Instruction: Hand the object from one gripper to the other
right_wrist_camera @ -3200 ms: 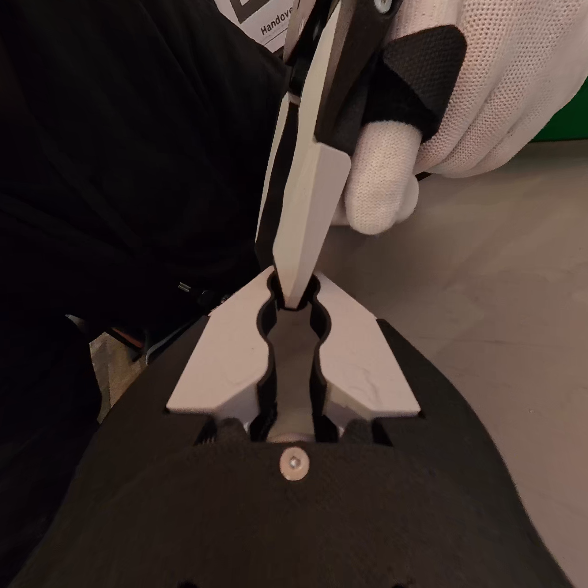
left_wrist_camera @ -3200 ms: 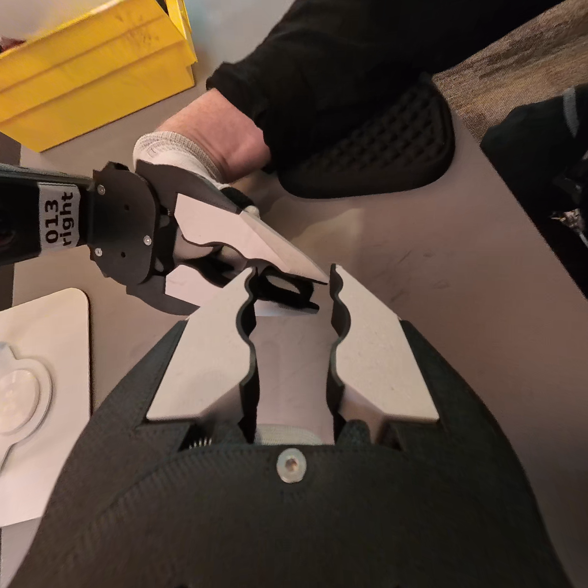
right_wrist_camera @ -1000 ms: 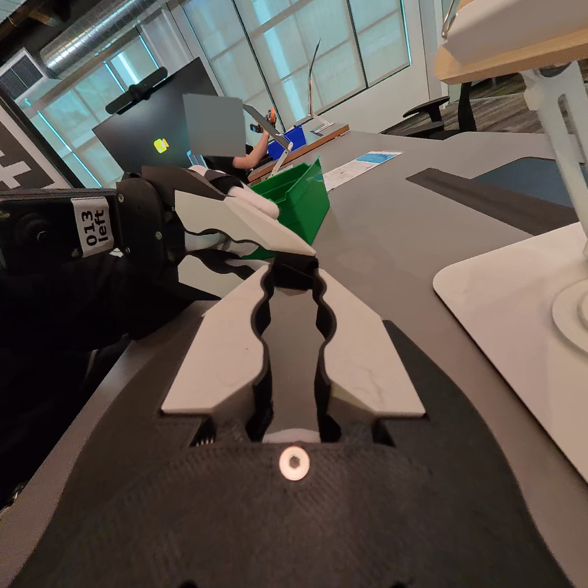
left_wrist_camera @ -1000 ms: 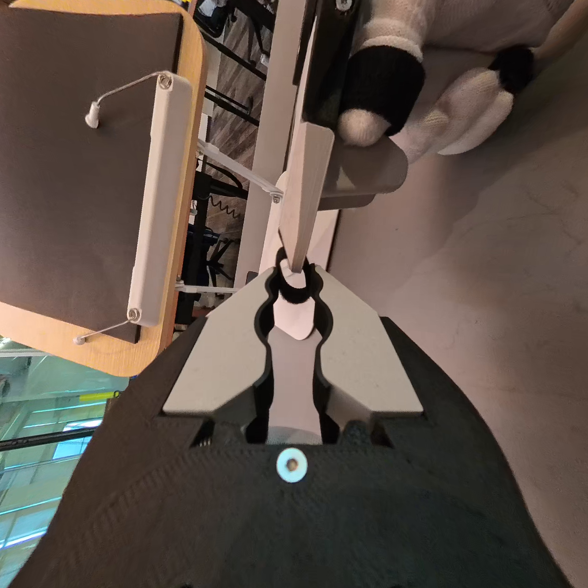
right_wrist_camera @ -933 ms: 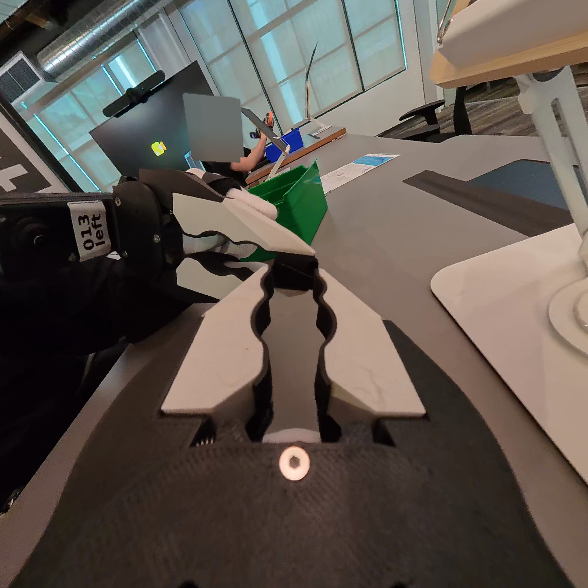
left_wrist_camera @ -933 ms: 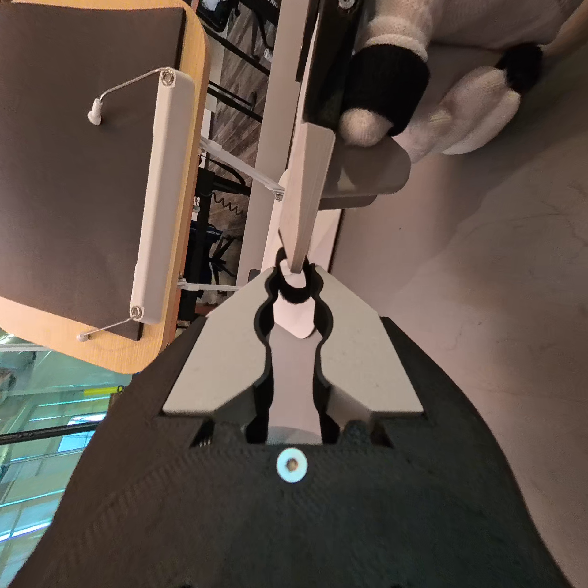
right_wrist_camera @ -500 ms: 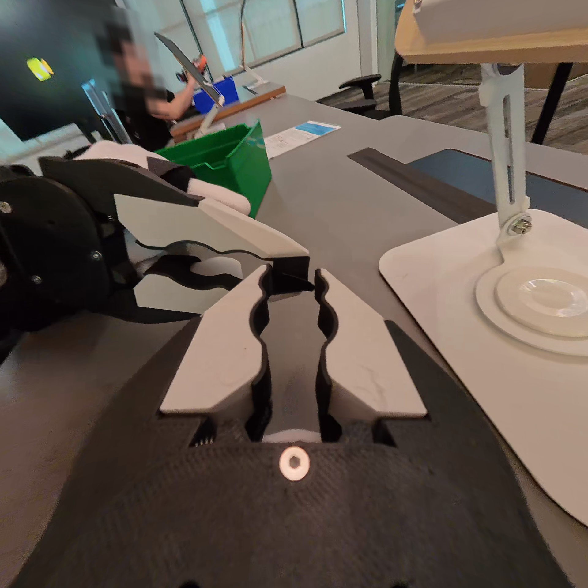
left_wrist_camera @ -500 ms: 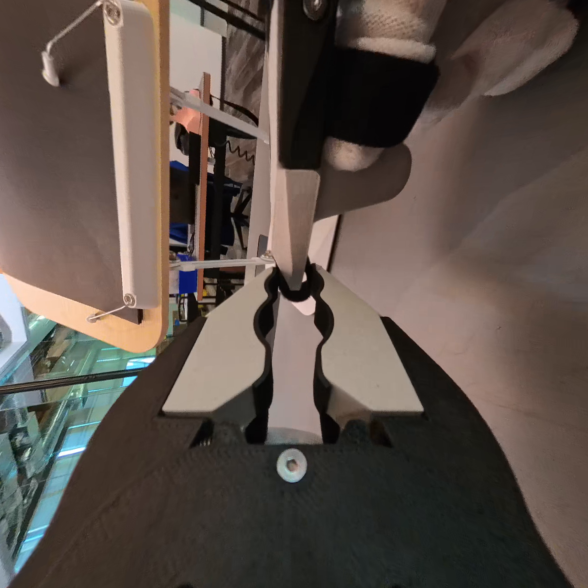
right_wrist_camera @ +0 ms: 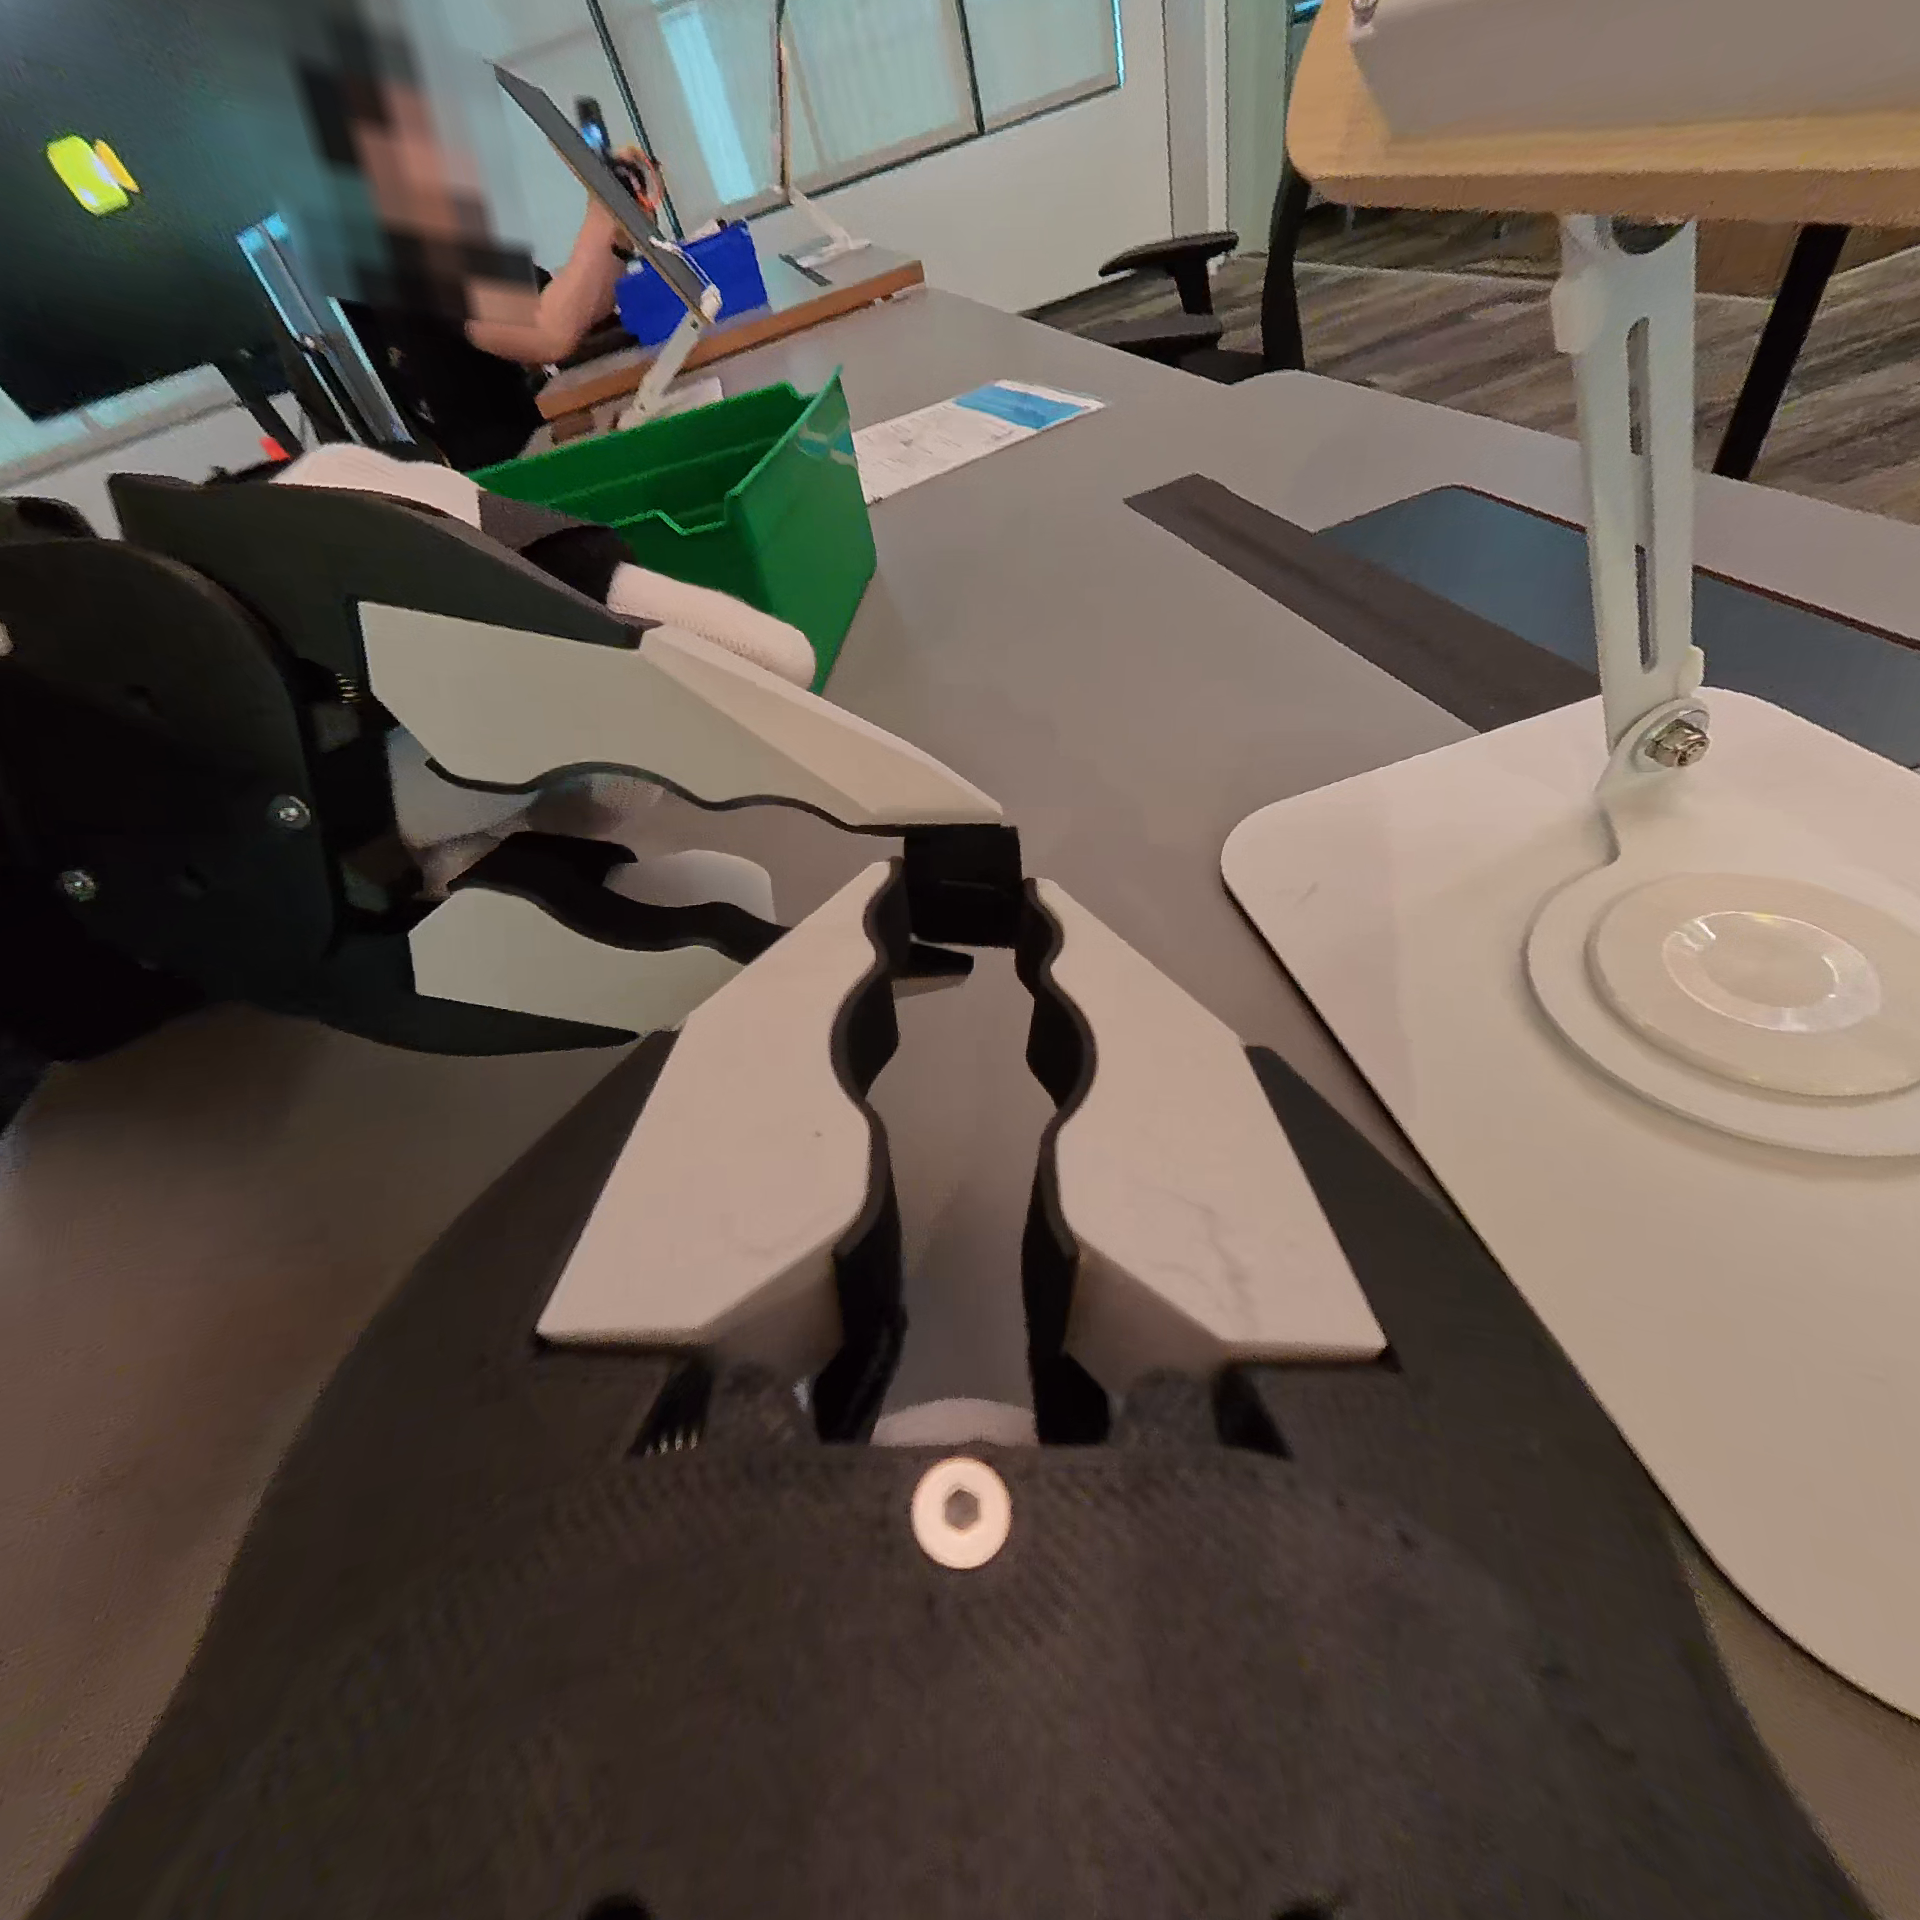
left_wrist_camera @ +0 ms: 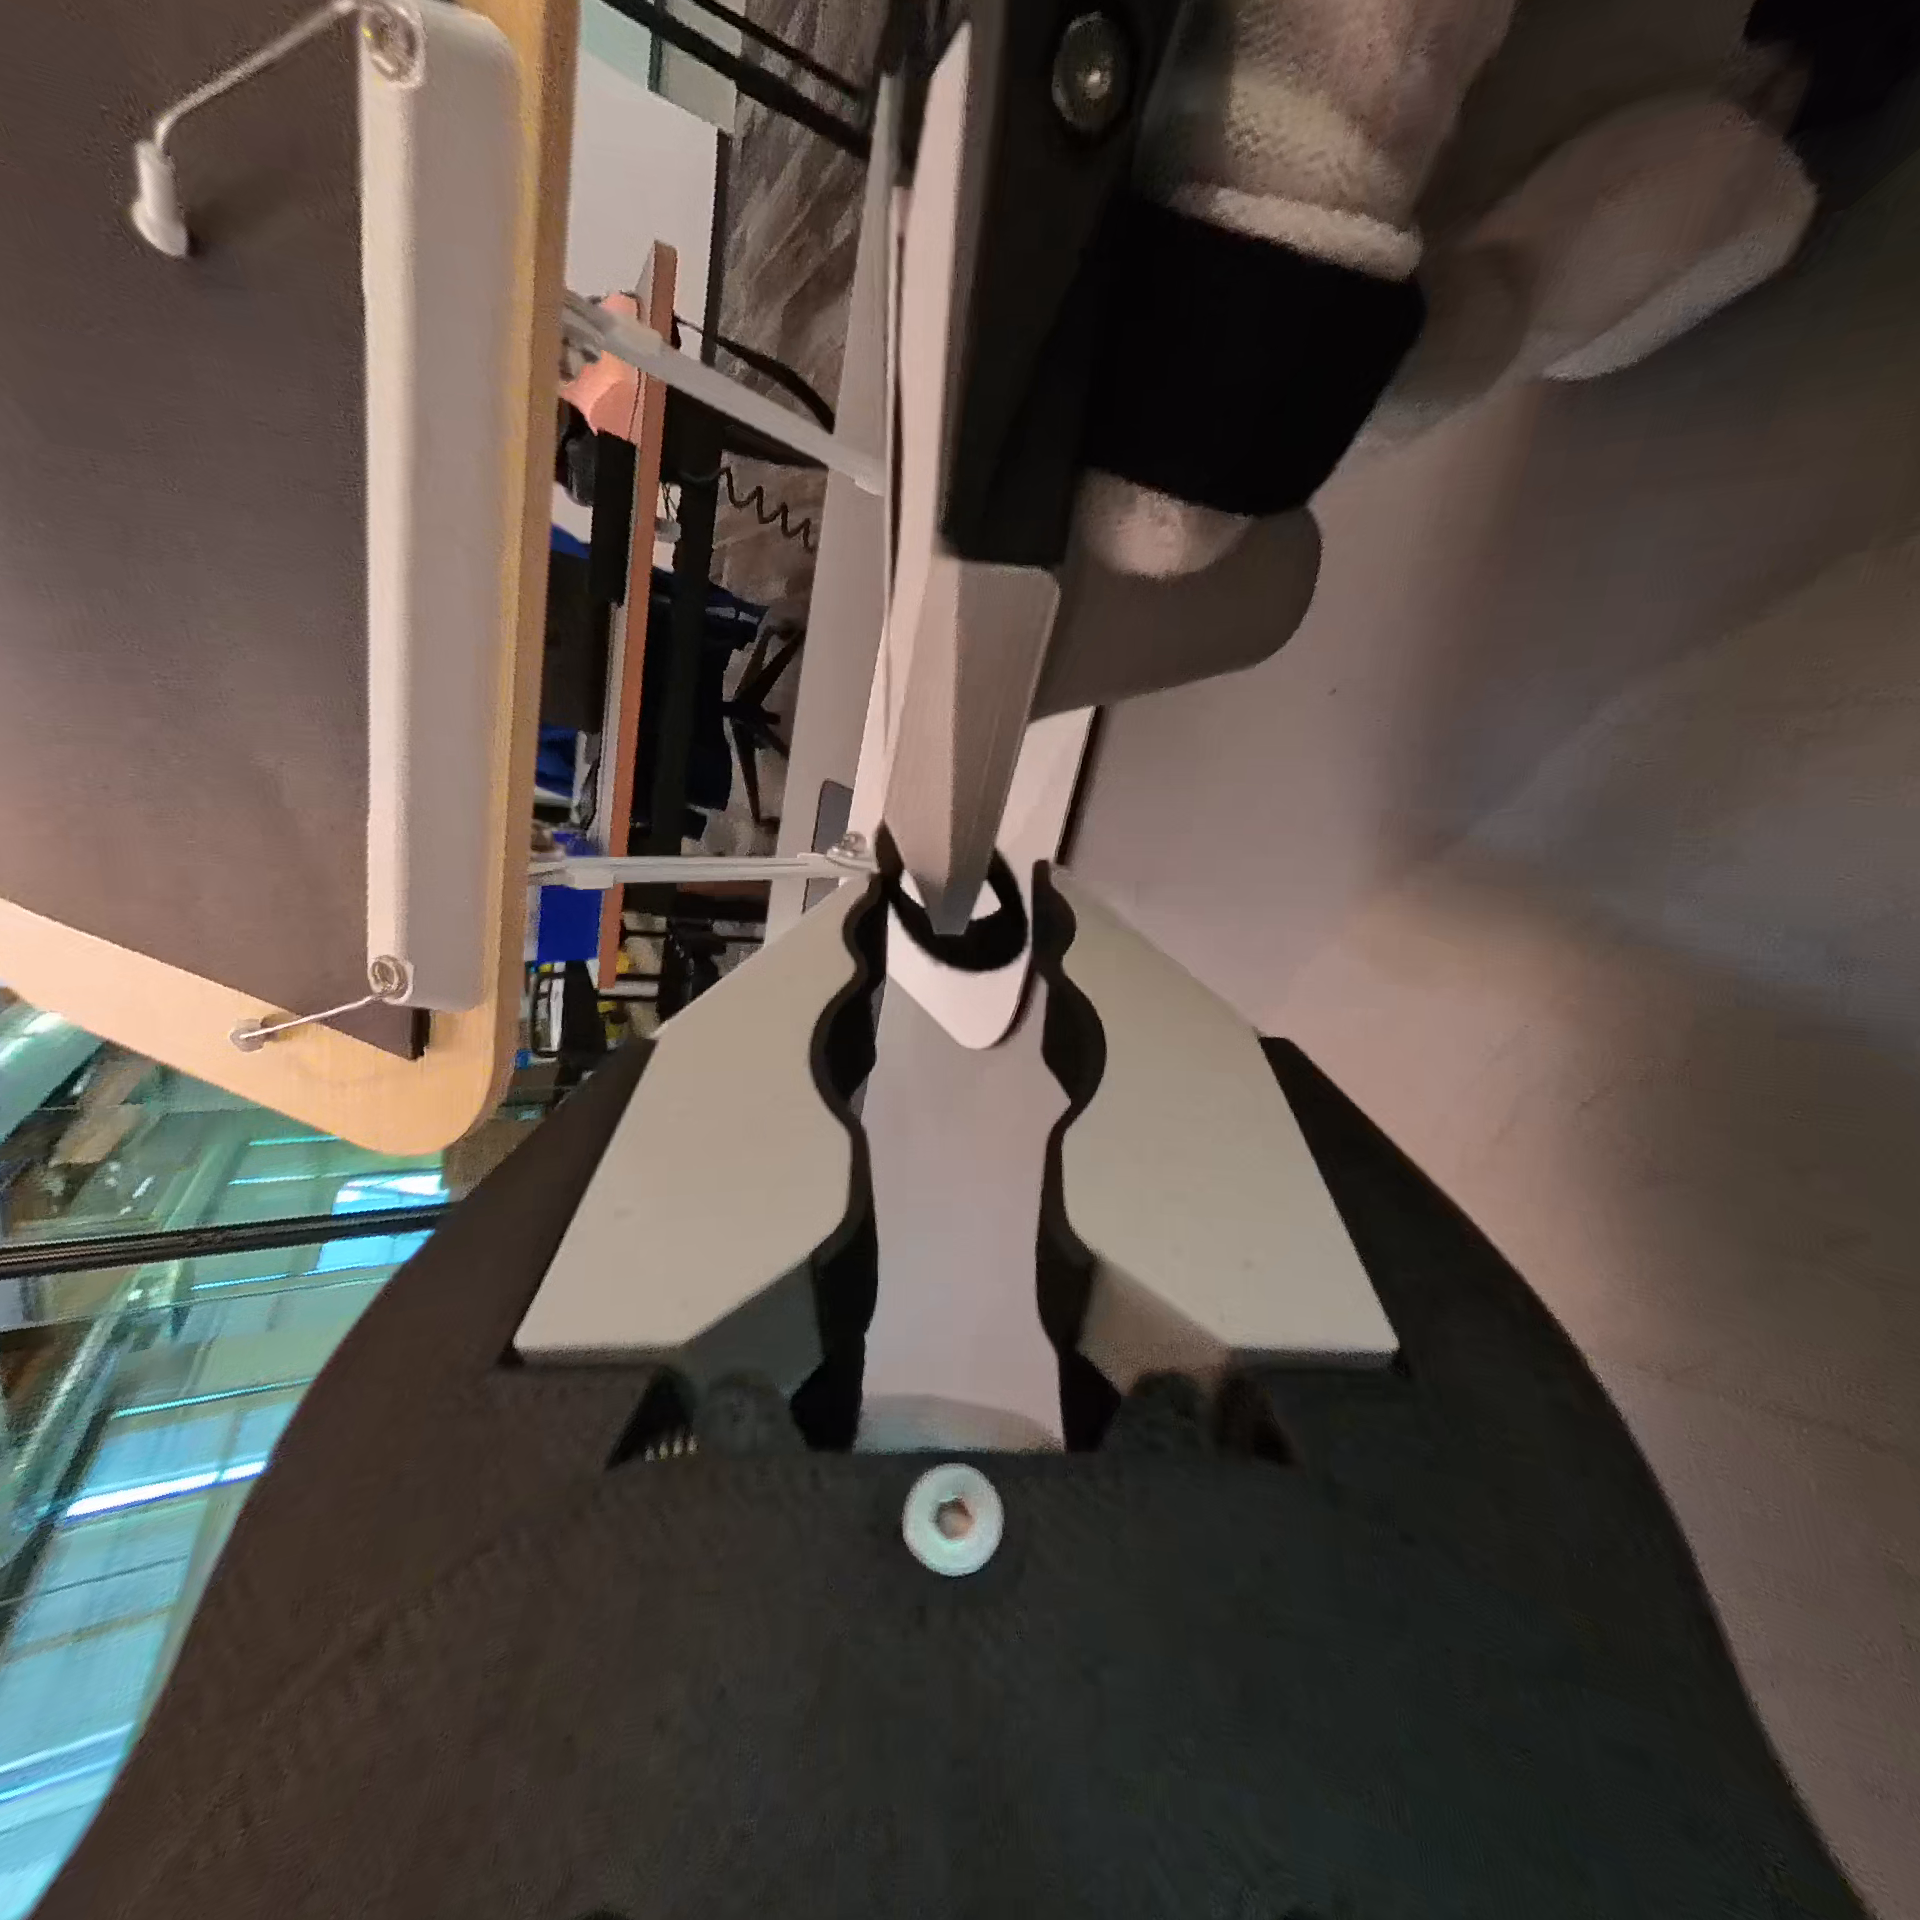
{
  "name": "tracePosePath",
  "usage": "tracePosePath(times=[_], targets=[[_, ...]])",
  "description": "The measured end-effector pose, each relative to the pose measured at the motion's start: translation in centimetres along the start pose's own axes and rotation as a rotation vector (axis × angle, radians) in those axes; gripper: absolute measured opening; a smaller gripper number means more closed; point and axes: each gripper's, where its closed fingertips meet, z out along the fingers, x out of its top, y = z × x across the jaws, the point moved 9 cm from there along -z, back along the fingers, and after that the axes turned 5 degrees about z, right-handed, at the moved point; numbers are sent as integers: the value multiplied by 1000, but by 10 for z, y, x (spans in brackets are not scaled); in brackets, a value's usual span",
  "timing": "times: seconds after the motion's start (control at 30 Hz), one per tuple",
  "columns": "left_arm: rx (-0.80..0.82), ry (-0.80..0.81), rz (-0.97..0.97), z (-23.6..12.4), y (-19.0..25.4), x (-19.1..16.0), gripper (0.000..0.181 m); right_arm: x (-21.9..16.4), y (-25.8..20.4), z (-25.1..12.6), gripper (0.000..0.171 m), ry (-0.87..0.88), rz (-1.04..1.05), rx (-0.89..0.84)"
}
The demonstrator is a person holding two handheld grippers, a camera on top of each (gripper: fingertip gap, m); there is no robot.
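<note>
A small black ring (left_wrist_camera: 940, 948) sits between both grippers' tips above the grey table. My right gripper (right_wrist_camera: 964, 894) is shut on the ring (right_wrist_camera: 961, 883) and presses its two flat ends. In the left wrist view one of the right gripper's fingers (left_wrist_camera: 966, 727) comes down from above, with its tip in front of the ring's hole. My left gripper (left_wrist_camera: 958, 904) stands around the ring's curved sides with its jaws slightly apart. In the right wrist view it reaches in from the left (right_wrist_camera: 971, 894), with one finger above the ring and one below.
A white stand base (right_wrist_camera: 1403, 935) with a clear round disc lies on the table (right_wrist_camera: 1039, 644) at the right, and its arm rises to a wooden board (left_wrist_camera: 520, 623). A green bin (right_wrist_camera: 727, 520) stands behind the left gripper. White-gloved hands (left_wrist_camera: 1299, 156) hold both grippers. A person sits far back.
My left gripper's fingers have spread a little around the ring since half a second ago. The right gripper's fingers have kept the same width on it. Both grippers have stayed together.
</note>
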Motion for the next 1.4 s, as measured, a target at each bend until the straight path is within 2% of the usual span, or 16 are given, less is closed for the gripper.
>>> tracePosePath(times=[0.17, 0.33, 0.47, 0.67, 0.77, 1.1, 1.4], targets=[[-61, 143, -135, -12, -16, -2, 28, 6, -1, -8, 17, 83, 74, 116], [-201, 336, -443, -24, -39, -11, 26, 13, 0, -20, 17, 189, 136, 220], [-424, 549, -781, -25, -48, -19, 24, 17, -7, -24, 17, 228, 125, 321], [-711, 808, -1023, -31, -53, -27, 21, 19, -20, -32, 18, 252, 76, 474], [-799, 855, -1064, -32, -51, -27, 17, 19, -26, -35, 17, 249, 49, 520], [-937, 887, -1108, -32, -48, -28, 14, 18, -31, -38, 18, 245, 16, 569], [-952, 904, -1121, -31, -46, -28, 10, 18, -31, -38, 18, 255, 15, 569]])
